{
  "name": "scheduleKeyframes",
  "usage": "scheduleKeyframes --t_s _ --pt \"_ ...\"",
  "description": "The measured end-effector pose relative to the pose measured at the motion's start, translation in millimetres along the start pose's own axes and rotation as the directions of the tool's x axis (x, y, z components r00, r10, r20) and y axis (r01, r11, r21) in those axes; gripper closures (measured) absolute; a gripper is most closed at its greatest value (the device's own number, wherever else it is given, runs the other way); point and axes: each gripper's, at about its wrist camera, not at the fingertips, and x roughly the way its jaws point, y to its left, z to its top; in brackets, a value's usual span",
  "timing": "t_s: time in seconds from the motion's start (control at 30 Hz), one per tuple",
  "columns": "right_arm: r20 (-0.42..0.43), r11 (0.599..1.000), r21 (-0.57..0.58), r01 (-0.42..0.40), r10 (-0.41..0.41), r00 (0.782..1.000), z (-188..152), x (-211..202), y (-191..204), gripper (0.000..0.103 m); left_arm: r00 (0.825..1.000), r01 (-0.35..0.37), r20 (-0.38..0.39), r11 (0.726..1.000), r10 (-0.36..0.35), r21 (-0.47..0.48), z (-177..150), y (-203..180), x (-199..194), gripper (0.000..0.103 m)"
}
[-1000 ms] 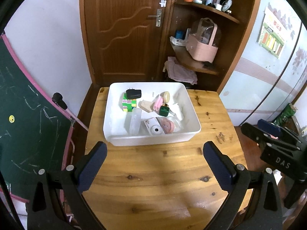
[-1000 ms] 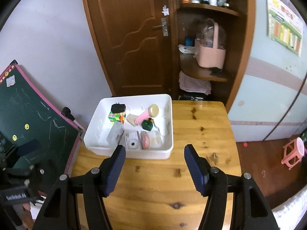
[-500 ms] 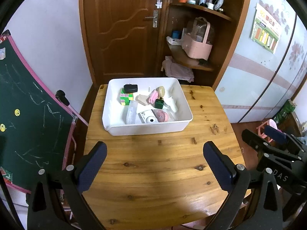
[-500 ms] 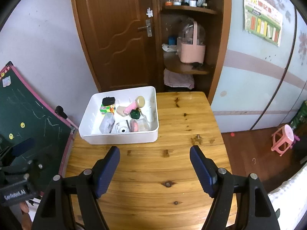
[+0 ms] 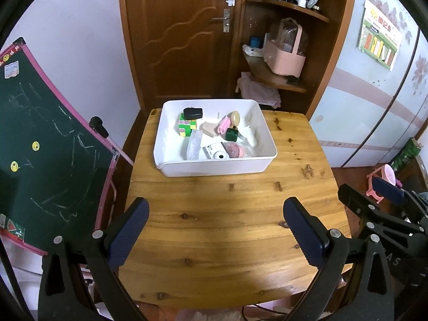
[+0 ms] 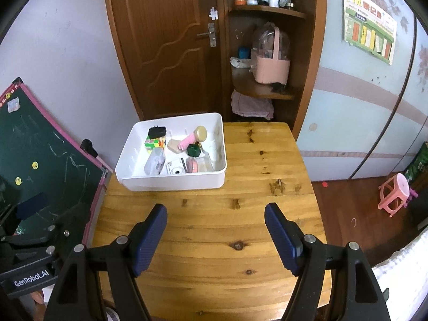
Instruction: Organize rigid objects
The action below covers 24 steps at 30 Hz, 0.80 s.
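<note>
A white bin [image 5: 214, 169] [image 6: 174, 182] sits at the far left part of the wooden table [image 5: 235, 230] [image 6: 214, 230]. It holds several small items: a colour cube [image 5: 187, 127] [image 6: 154, 142], a black charger [image 5: 193, 112] [image 6: 157, 132], a green bottle [image 5: 231, 134] [image 6: 193, 149], a pink item [image 5: 223, 125] [image 6: 187, 141], a white toy camera [image 5: 217, 152] [image 6: 176, 169] and a clear box [image 5: 193, 147] [image 6: 154, 162]. My left gripper [image 5: 215, 227] and my right gripper [image 6: 215, 231] are both open and empty, high over the near half of the table, well back from the bin.
A green chalkboard [image 5: 40, 144] [image 6: 40, 160] leans at the table's left. A brown door [image 5: 182, 34] and corner shelves with a pink basket [image 5: 285, 58] stand behind. A pink stool [image 6: 396, 195] is on the floor at right.
Both grippers have pulled back and up from the bin, which now looks smaller and farther. More of the table and room shows. Both stay open and empty.
</note>
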Motion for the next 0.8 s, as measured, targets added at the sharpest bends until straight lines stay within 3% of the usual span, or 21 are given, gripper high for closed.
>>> scheduleKeyframes --t_s 0.8 --pt "-0.025 0.999 -0.002 0.035 -0.035 0.999 -7.0 -1.4 -8.1 0.027 0.998 -0.042 -0.056 0.999 0.042 -0.001 -8.8 -8.0 5.7 0.003"
